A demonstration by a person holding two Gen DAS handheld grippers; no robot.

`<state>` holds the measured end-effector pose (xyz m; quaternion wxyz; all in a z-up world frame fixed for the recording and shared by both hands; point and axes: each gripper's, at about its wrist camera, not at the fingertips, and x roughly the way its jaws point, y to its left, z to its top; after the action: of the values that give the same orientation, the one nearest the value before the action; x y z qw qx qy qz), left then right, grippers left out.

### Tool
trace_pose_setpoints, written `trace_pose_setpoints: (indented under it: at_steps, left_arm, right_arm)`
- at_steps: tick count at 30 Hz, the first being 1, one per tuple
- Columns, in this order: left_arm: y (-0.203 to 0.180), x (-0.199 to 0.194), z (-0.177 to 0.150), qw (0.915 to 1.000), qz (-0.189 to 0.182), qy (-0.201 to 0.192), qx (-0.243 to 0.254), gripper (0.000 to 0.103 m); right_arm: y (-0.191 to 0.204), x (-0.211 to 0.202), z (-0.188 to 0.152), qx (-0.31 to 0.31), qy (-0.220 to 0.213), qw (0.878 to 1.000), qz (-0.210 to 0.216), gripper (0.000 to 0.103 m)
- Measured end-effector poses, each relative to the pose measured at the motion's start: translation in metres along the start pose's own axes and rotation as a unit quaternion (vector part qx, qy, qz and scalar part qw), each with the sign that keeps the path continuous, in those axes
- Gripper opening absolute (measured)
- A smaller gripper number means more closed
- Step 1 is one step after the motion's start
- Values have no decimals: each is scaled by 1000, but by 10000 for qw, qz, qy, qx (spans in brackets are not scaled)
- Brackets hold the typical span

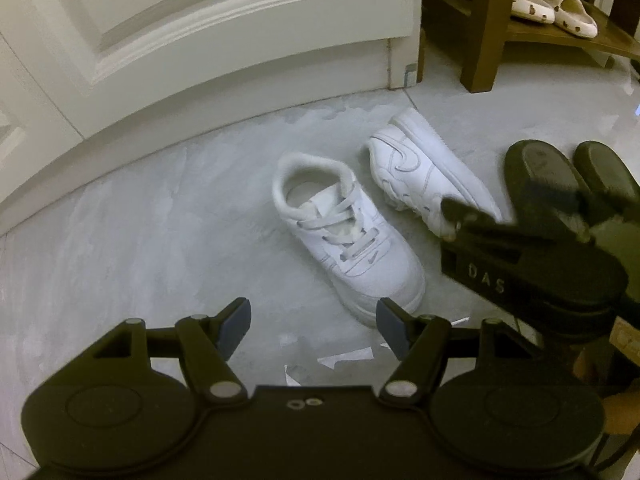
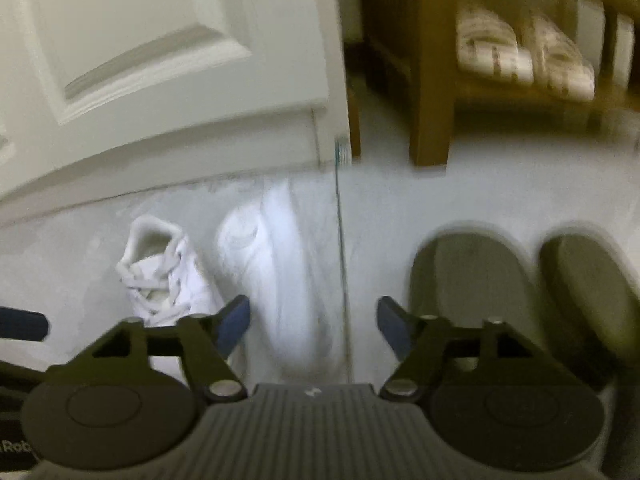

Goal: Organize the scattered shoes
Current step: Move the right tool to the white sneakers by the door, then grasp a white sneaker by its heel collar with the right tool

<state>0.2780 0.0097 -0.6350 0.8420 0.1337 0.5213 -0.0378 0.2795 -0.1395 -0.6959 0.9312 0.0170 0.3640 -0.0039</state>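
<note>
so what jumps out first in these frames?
Two white sneakers on the pale floor in front of the white door: one upright, the other tipped on its side just right of it. Right of those sit two dark slippers, and behind them a wooden rack holds spotted slippers. Both grippers, left and right, are open and empty.
</note>
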Motion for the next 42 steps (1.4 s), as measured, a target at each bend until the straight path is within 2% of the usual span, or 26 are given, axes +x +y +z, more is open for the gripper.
trace_pose_setpoints:
  at_steps: [3, 9, 10, 11, 14, 15, 16, 17, 19, 21, 22, 23, 25, 27, 30, 34, 35, 37, 40, 42]
  left_arm:
    - [4, 2, -1, 10000, 3, 19, -34, 70]
    - [12, 4, -2, 9999, -3, 39, -108, 70]
    - [14, 5, -2, 9999, -1, 45, -115, 70]
    - [15, 6, -3, 9999, 4, 55, -123, 70]
    - [17, 9, -3, 9998, 16, 104, -145, 70]
    - [17, 10, -3, 9998, 13, 117, -147, 70]
    - [17, 10, -3, 9998, 10, 130, -149, 70]
    - [17, 10, -3, 9998, 1, 138, -148, 70]
    - [15, 10, -2, 9998, -26, 138, -133, 70]
    - [12, 9, -2, 9999, -36, 113, -94, 70]
    - [11, 7, -2, 9999, -42, 91, -63, 70]
    - [9, 6, -2, 10000, -49, 68, -29, 70]
    - [6, 4, -2, 10000, -72, 53, 7, 70]
    - [4, 2, -2, 9999, -95, 47, 35, 70]
    - [3, 0, -2, 9999, -108, 42, 55, 70]
    - [3, -3, -2, 9999, -125, 21, 58, 70]
    - [4, -3, -2, 9999, -129, 9, 61, 70]
    - [3, -3, -1, 9999, -136, -12, 64, 70]
    - [0, -2, 0, 9999, -134, 0, 76, 70]
    - [-1, -1, 2, 9999, -128, 12, 56, 70]
  right_arm:
    - [10, 2, 7, -271, -111, 9995, 99, 75]
    - [20, 24, 8, -323, 344, 9989, 50, 72]
    - [16, 25, 8, -152, 379, 9991, 102, 59]
    - [10, 26, 7, 128, 416, 9989, 186, 53]
    - [-5, 28, 7, 827, 491, 9946, 378, 52]
    - [-15, 29, 8, 1246, 532, 9896, 485, 52]
    - [-25, 30, 8, 1661, 573, 9827, 592, 52]
    - [-38, 32, 7, 2315, 672, 9675, 770, 52]
    - [-60, 34, -2, 3462, 898, 9268, 1144, 52]
    - [-78, 40, -19, 4540, 1210, 8681, 1600, 54]
    - [-82, 41, -27, 4839, 1325, 8478, 1719, 58]
    - [-83, 38, -31, 4932, 1361, 8428, 1674, 64]
    - [-77, 28, -26, 4511, 1448, 8705, 1329, 71]
    - [-70, 21, -21, 4202, 1539, 8866, 1169, 75]
    - [-61, 5, -18, 3909, 1690, 8988, 1038, 76]
    - [-63, -12, -20, 3571, 1991, 9092, 788, 76]
    - [-63, -24, -22, 3370, 2030, 9169, 675, 76]
    - [-61, -41, -19, 3048, 1853, 9325, 568, 76]
    - [-57, -57, -1, 2260, 971, 9679, 512, 76]
    - [-50, -47, 18, 1580, 701, 9835, 535, 76]
